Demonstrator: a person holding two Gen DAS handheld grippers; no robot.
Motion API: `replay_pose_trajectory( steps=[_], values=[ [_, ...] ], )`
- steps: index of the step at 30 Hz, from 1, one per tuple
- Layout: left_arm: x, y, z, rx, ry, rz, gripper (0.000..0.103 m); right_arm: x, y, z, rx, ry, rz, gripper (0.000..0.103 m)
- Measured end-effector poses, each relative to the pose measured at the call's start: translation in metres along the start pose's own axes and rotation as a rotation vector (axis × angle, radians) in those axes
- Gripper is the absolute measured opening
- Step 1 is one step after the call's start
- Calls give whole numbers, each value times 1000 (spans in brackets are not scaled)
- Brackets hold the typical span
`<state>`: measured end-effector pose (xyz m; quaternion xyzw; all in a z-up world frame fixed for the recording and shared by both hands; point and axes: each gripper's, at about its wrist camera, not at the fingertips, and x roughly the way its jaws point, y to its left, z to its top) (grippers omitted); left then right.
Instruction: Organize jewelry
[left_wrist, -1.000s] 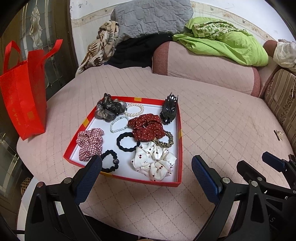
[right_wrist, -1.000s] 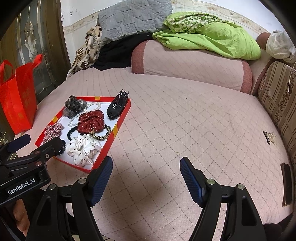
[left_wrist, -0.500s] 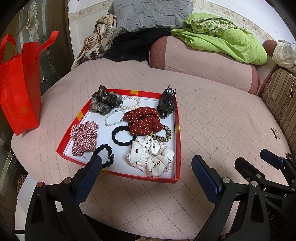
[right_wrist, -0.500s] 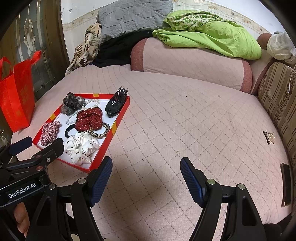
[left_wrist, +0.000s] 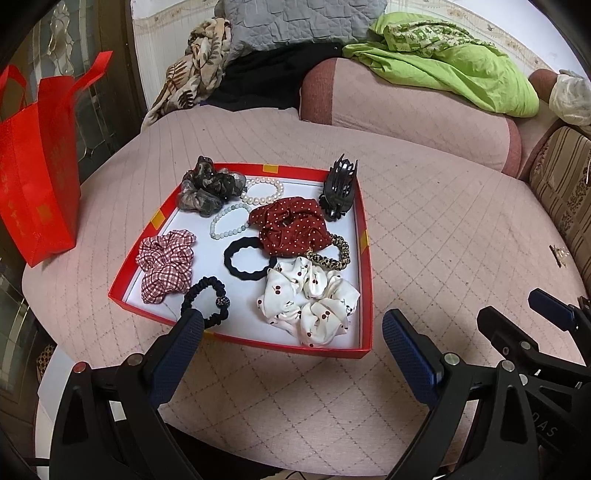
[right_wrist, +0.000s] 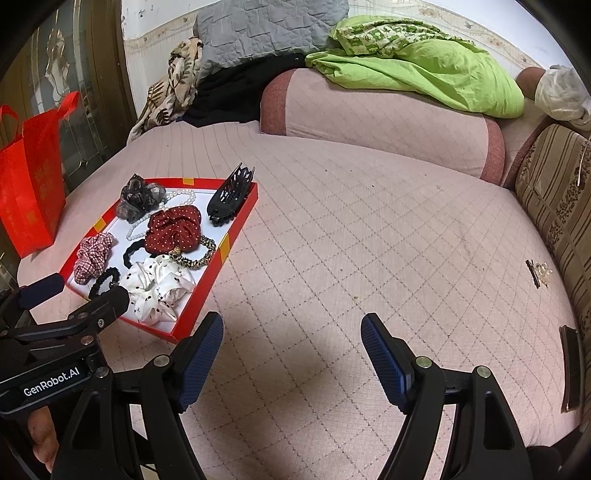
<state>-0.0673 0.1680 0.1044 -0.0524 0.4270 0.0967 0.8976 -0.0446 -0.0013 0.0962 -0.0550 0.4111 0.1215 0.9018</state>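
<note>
Hair ties and bracelets fill a shallow red tray (left_wrist: 364, 236) near the left edge of the pink quilted bed (left_wrist: 443, 229).

Left to right in the tray: a red plaid scrunchie (left_wrist: 166, 264) at the left rim, a dark floral scrunchie (left_wrist: 208, 188) in the far left corner, a black beaded hair tie (left_wrist: 207, 301), two pearl bracelets (left_wrist: 231, 221), a plain black hair tie (left_wrist: 247, 260), a polka-dot maroon scrunchie (left_wrist: 290, 227), a cherry-print white scrunchie (left_wrist: 310, 301), a leopard hair tie (left_wrist: 334, 254) and a black claw clip (left_wrist: 338, 192) against the far right corner. The left gripper (left_wrist: 291, 334) hovers at the near rim, jaws spread, empty; the right gripper (right_wrist: 291, 338) hangs spread and empty over bare quilt right of the tray.
</note>
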Motion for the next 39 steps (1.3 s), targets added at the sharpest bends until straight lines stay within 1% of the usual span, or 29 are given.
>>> replay_pose_trajectory(
  steps=[15,25,34,39],
  values=[
    [12,4,-2,-10,31,-5,97,9,2,-1,-6,19,-9,82],
    [12,5,-2,-14,33,-4,97,9,5,-3,-21,20,-13,83],
    [0,11,3,-27,5,20,97,3,3,-2,-14,9,1,83],
    [-13,5,10,-9,-23,42,97,1,-7,-1,-2,0,12,84]
  ],
)
